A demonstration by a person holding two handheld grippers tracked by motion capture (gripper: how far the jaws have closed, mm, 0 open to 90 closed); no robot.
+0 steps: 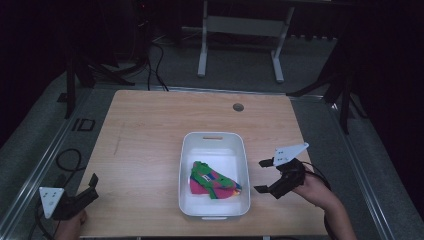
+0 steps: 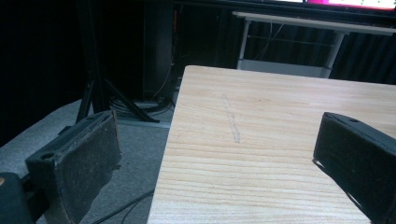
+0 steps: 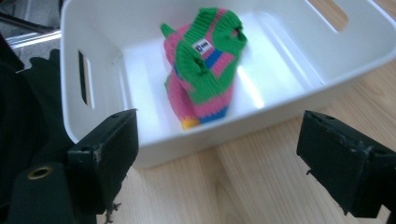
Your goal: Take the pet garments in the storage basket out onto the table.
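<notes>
White plastic bin point(image 1: 185, 165), handle slots at both short ends, set on the table point(image 1: 145, 130) toward its near edge. Contents: knitted socks point(image 1: 214, 182), striped green, pink, blue and yellow, bundled, long axis laid diagonally, cuffs toward the far left. Right gripper point(image 1: 265, 176) held just beside the bin, jaws spread, empty. Left gripper point(image 1: 94, 186) at the near left corner, jaws spread, empty. Table light wood; surrounding room dark, cables on grey floor.
</notes>
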